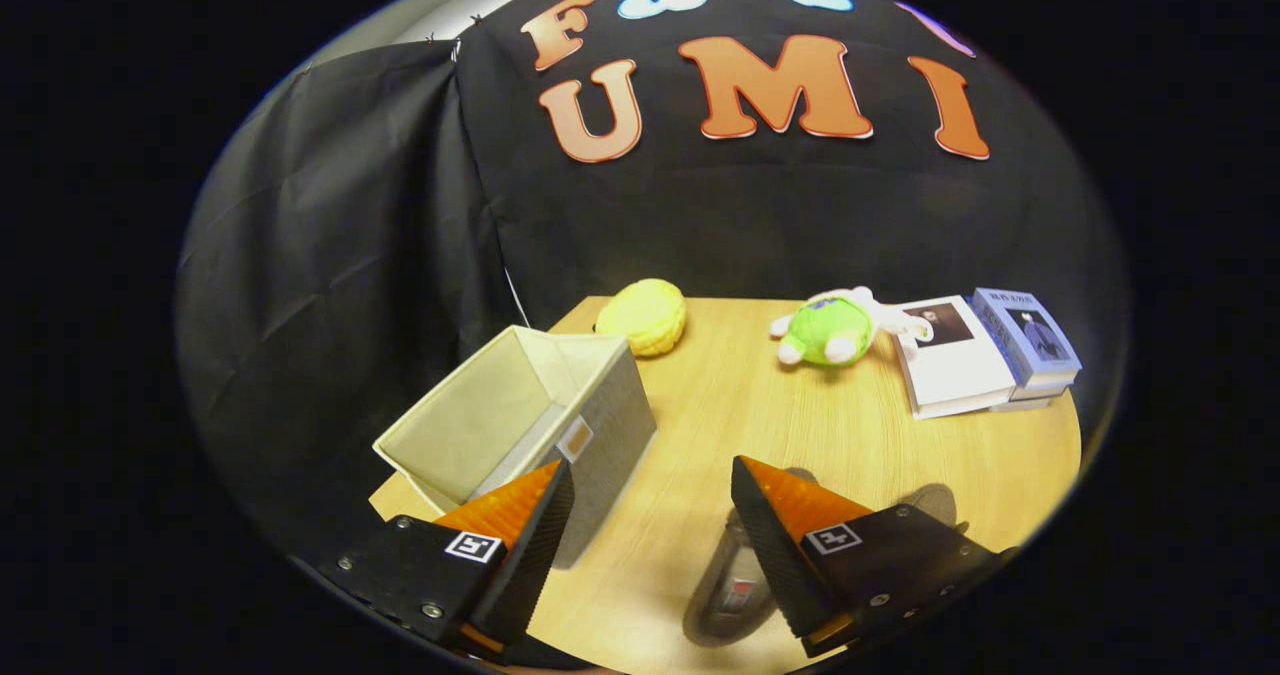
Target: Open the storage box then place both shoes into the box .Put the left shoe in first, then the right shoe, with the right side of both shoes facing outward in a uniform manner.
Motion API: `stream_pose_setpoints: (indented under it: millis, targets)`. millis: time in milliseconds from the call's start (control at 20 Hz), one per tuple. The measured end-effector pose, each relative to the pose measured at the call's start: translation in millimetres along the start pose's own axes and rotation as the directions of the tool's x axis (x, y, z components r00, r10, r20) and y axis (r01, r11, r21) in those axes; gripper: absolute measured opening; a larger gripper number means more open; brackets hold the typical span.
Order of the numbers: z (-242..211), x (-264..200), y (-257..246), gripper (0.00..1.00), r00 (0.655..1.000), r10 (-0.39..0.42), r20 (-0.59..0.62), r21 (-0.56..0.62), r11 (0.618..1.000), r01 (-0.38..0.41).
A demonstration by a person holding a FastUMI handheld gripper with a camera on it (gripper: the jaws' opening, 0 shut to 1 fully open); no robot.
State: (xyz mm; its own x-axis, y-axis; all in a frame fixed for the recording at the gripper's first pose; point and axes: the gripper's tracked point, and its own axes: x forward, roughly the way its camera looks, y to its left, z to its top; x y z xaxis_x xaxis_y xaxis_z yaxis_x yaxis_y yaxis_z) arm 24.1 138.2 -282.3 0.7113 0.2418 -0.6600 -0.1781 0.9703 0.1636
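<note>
Plainly, one fabric storage box [520, 425] stands open-topped at the near left of the round wooden table [760, 435], just ahead of the left finger. The gripper [650, 515] has its fingers wide apart, gripping nothing. Two shoes lie near the right finger: one shoe [730, 585] partly between the fingers, the second shoe [935, 503] peeking out beyond it. Farther off sit one yellow plush [645, 317], one green plush toy [830, 330] and two books [985, 355]. Black cloth walls the booth.

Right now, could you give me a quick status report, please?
Claw open, holding nothing. Storage box open, nothing seen inside. Shoes on table under one finger. Path clear.
</note>
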Motion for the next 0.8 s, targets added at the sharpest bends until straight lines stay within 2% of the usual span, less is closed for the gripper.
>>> stream_pose_setpoints:
  millis: [150,250,350,450,600,650,800]
  targets:
    - [-37,7,-41,0.92,0.996,-0.072,-0.061,0.027,0.997,0.074]
    - [-58,8,-49,0.89,0.992,-0.043,-0.120,0.089,0.995,0.053]
    - [-67,19,-62,0.85,0.987,-0.067,-0.144,0.110,0.990,0.084]
    - [-82,21,-79,0.83,0.981,-0.110,-0.158,0.085,0.988,0.125]
    - [-103,24,-90,0.83,0.977,-0.129,-0.172,0.065,0.988,0.142]
    - [-109,24,-90,0.78,0.975,-0.124,-0.183,0.059,0.989,0.137]
    - [-119,33,-101,0.75,0.966,-0.175,-0.189,0.008,0.984,0.180]
